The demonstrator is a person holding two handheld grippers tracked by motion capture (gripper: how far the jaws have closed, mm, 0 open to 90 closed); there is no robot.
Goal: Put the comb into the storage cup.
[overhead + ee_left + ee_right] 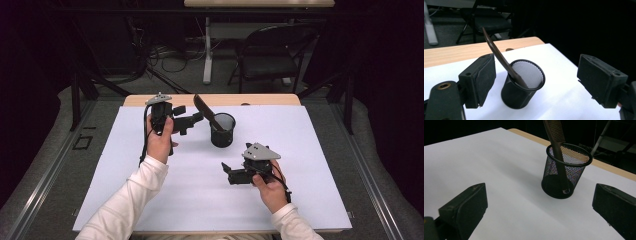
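A dark brown comb [204, 107] stood in a black mesh cup [222, 131] near the middle of the white sheet [150, 200] covering the table, toward its far side; the comb's long axis ran steeply upward, its lower end down inside the cup and its upper end leaning out over the rim toward the far left; in the right gripper view its teeth [557, 130] showed along the upper part. The cup itself stood upright, its open mouth up.

The left gripper [197, 117] was held just left of the cup, raised off the sheet and pointing right toward the comb; its jaws were spread wide with nothing between the pads, the comb and cup seen beyond them in the left gripper view; the left hand [160, 140] gripped the body from below, the forearm in a white sleeve [125, 205] coming in from the near left.

The right gripper [226, 167] lay low over the sheet, near and right of the cup, pointing left; its jaws were also spread apart and held nothing; the right hand [270, 187] held it from the near side.
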